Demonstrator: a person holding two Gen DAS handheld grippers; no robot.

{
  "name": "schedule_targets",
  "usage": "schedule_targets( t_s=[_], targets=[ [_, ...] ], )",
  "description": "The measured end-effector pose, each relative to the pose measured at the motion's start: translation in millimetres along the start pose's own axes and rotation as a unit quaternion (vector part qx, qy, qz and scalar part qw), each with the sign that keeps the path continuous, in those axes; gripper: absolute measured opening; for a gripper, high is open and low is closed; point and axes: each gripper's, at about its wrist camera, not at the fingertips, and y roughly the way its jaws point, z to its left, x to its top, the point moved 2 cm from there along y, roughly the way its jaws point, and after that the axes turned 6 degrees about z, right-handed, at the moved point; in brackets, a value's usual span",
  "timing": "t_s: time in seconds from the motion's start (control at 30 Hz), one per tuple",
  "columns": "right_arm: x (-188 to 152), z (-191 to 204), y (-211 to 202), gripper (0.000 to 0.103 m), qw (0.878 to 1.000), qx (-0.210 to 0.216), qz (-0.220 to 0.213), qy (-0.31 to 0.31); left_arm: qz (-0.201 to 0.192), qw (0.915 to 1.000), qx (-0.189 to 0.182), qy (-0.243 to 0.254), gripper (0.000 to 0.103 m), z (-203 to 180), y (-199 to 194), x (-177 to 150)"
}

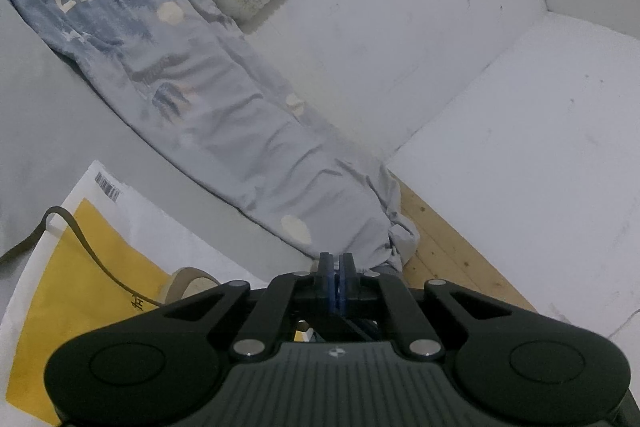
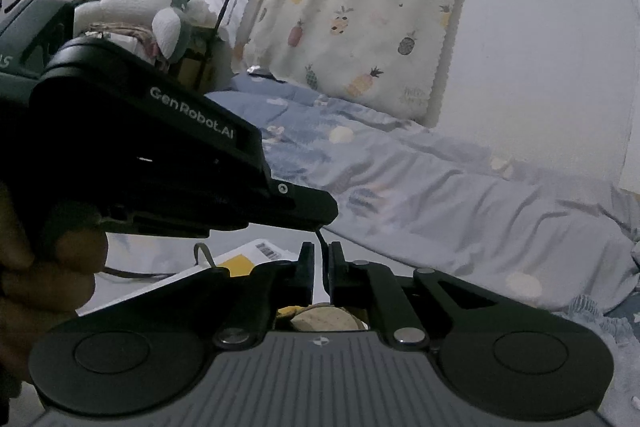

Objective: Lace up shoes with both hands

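Left gripper (image 1: pixel 336 269), jaws pinched on a dark lace (image 2: pixel 320 237), hands it across to the right gripper (image 2: pixel 322 267), whose jaws stand narrowly parted around it, likely to close next.

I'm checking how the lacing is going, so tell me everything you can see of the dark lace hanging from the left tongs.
The lace shows in the right wrist view as one thin, dark, limp strand. It comes out of the tip of the left tongs, which are shut on it, and drops almost straight down between the fingers of the right tongs. There it runs close along one finger, with a light gap beside it, so it does not look pinched. Its lower end is hidden behind the tongs' body.
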Motion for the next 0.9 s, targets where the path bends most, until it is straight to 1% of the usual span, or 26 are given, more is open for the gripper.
schedule_targets(
  t_s=[0.47, 0.53, 0.57, 0.6, 0.63, 0.67, 0.7, 0.8, 0.87, 0.9],
  targets=[
    [2, -1, -2, 0.001, 1.000, 0.002, 0.004, -0.003, 0.006, 1.0000, 0.007, 0.001, 0.000, 1, 1, 1],
    [3, -1, -3, 0.001, 1.000, 0.003, 0.001, -0.004, 0.007, 0.9999, 0.009, -0.001, 0.002, 2, 1, 0],
    [3, -1, -3, 0.001, 1.000, 0.005, 0.002, -0.001, 0.007, 0.9999, 0.010, -0.005, 0.005, 3, 1, 1],
    [3, -1, -3, 0.001, 1.000, 0.006, 0.002, 0.002, 0.003, 0.9998, 0.017, -0.009, 0.017, 5, 0, 1],
    [3, -4, -3, 0.001, 1.000, 0.007, 0.001, 0.012, 0.000, 0.9996, 0.024, -0.012, 0.040, 6, -1, 2],
    [4, -7, -3, 0.001, 1.000, 0.008, 0.000, 0.022, -0.004, 0.9994, 0.031, -0.016, 0.052, 8, -2, 2],
    [4, -12, -3, 0.001, 0.999, 0.010, -0.001, 0.035, -0.008, 0.9991, 0.038, -0.019, 0.060, 9, -4, 3],
    [6, -32, -4, 0.001, 0.997, 0.009, -0.005, 0.081, -0.008, 0.9974, 0.070, -0.018, 0.060, 15, -4, 4],
    [9, -53, -6, 0.001, 0.993, -0.005, -0.010, 0.115, -0.005, 0.9956, 0.093, -0.007, 0.060, 17, -5, 5],
    [11, -65, -8, 0.001, 0.991, -0.014, -0.015, 0.131, 0.004, 0.9946, 0.104, 0.000, 0.060, 17, -3, 5]
  ],
)
